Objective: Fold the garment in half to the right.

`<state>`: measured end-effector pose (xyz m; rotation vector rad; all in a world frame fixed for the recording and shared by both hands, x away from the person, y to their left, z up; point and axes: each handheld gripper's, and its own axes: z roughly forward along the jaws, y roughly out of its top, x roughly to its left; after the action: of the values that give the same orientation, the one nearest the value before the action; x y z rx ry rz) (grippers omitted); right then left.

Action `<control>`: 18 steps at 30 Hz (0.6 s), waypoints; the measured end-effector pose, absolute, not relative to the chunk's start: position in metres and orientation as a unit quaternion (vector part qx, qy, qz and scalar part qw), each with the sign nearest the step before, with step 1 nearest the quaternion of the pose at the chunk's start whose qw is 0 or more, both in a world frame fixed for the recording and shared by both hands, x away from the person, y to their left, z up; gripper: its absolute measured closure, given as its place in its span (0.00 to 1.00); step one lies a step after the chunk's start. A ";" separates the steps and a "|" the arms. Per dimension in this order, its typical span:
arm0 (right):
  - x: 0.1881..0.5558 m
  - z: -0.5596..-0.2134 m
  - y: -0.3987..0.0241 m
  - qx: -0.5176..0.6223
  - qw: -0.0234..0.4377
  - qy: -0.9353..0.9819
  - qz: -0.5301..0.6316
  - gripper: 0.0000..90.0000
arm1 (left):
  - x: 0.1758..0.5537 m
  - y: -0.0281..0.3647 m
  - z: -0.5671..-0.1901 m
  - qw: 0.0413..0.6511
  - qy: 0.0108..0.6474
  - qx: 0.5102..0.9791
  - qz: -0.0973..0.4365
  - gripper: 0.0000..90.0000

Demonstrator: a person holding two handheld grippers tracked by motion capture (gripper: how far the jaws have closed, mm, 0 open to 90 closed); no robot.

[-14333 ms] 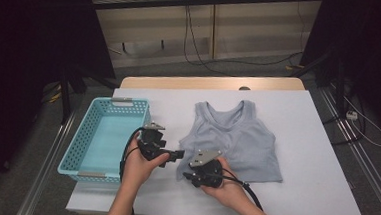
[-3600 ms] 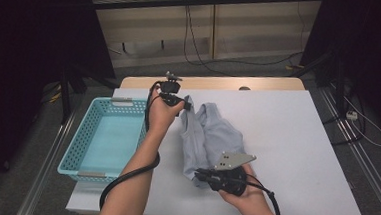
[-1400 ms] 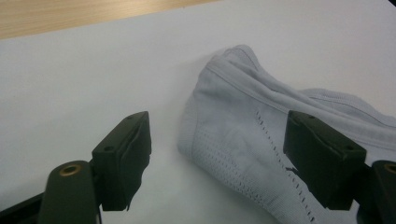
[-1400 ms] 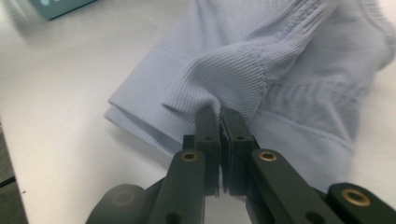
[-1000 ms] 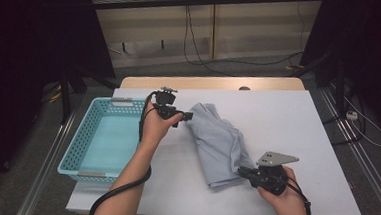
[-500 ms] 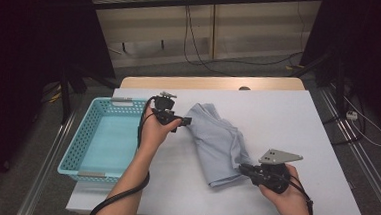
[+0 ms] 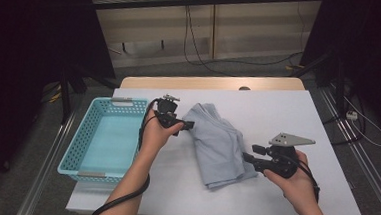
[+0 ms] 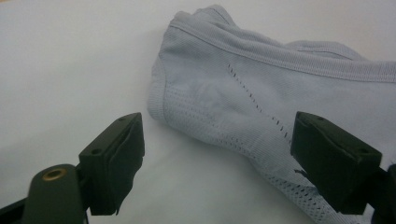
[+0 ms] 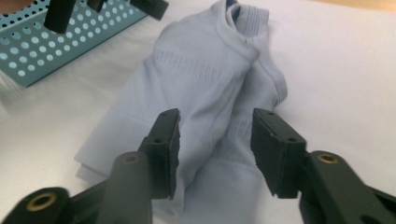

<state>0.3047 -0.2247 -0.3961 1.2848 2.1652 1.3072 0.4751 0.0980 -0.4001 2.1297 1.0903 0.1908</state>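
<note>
While both pairs of jaws stand apart, nothing is pinched in either.

Right gripper [image 7: 248, 157]: jaws part-way spread, having just been opening; in the right gripper view [image 9: 215, 144] the folded cloth lies beyond and beneath the gap, and the pads do not press on it.

Left gripper [image 7: 190, 125]: jaws spread wide; in the left gripper view [image 8: 217, 161] they frame bare tabletop and a hem of the cloth, touching neither.

Top [image 7: 219, 144]: a pale grey-blue sleeveless top, folded into a long bundle (ribbed hems, a dotted seam line), lying flat on the table [image 7: 288, 108] between the two grippers; its far end is just beside the left gripper, its near corner just beside the right one.

Hands: left hand [image 7: 154, 133] holds its gripper above the table beside the basket; right hand [image 7: 294, 176] holds its gripper near the table's front right.

Basket [image 7: 75, 150]: turquoise, perforated walls, on the table's left edge, near the top but not touching it.
</note>
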 end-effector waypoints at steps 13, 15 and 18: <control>0.352 -0.415 -0.187 0.457 0.169 0.780 0.394 0.66 | 0.470 0.101 -0.405 0.356 0.425 0.829 0.070 0.19; 0.356 -0.418 -0.184 0.461 0.163 0.783 0.385 0.70 | 0.469 0.101 -0.406 0.355 0.423 0.831 0.067 0.19; 0.361 -0.420 -0.186 0.468 0.151 0.783 0.381 0.95 | 0.470 0.101 -0.407 0.356 0.424 0.830 0.066 0.19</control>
<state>0.3608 -0.1856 -0.4196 1.3442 2.2477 1.0932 0.4697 0.1014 -0.4074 2.1434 1.0958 0.1694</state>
